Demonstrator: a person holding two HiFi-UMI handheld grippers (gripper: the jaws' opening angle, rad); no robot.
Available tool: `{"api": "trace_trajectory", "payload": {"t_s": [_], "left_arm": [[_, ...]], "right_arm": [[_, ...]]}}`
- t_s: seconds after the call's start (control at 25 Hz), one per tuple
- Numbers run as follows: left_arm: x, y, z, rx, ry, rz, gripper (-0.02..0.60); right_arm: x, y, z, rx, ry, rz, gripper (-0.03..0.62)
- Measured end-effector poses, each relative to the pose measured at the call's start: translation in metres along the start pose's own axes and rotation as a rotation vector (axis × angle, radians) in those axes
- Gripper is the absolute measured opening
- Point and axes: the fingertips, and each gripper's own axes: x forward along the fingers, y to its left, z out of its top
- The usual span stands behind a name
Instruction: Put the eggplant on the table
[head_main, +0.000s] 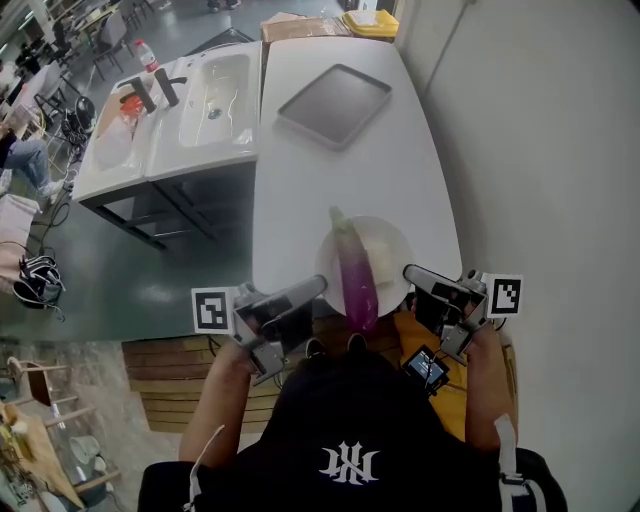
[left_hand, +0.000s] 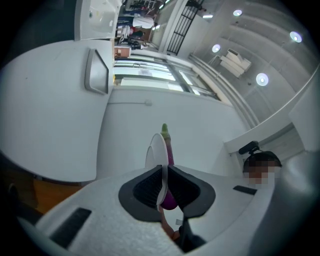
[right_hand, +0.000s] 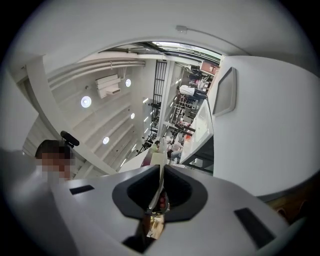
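Observation:
A long purple eggplant (head_main: 355, 270) with a green stem lies on a round white plate (head_main: 392, 245) over the near end of the white table (head_main: 340, 170). My left gripper (head_main: 322, 287) is shut on the plate's left rim, and my right gripper (head_main: 408, 274) is shut on its right rim. In the left gripper view the plate (left_hand: 159, 150) stands edge-on between the jaws of the left gripper (left_hand: 163, 175), with the eggplant (left_hand: 169, 150) just behind it. The right gripper view shows the plate rim (right_hand: 160, 172) pinched in the right gripper (right_hand: 161, 185). Whether the plate rests on the table I cannot tell.
A grey tray (head_main: 334, 104) lies at the far end of the table. A white double sink (head_main: 205, 100) with a bottle stands to the left of the table. A wall runs along the right side. Wooden boards lie under the table's near edge.

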Motion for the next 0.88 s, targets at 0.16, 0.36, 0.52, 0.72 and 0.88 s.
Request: {"api": "trace_trajectory", "payload": {"t_s": [0.16, 0.36, 0.52, 0.72, 0.88], "left_arm": [[-0.021, 0.010, 0.016, 0.018, 0.007, 0.022, 0.021], [-0.027, 0.018, 0.030, 0.014, 0.012, 0.038, 0.021], [-0.025, 0.022, 0.035, 0.005, 0.019, 0.033, 0.021], [-0.022, 0.029, 0.035, 0.004, 0.037, 0.043, 0.021], [-0.019, 0.033, 0.039, -0.004, 0.042, 0.058, 0.021]], "right_arm": [[0.021, -0.013, -0.007, 0.034, -0.021, -0.014, 0.017], [0.028, -0.016, -0.009, 0.043, -0.032, -0.041, 0.014], [0.027, -0.018, -0.010, 0.050, -0.041, -0.050, 0.012], [0.024, -0.023, -0.009, 0.059, -0.056, -0.059, 0.012], [0.023, -0.027, -0.005, 0.071, -0.059, -0.055, 0.012]]}}
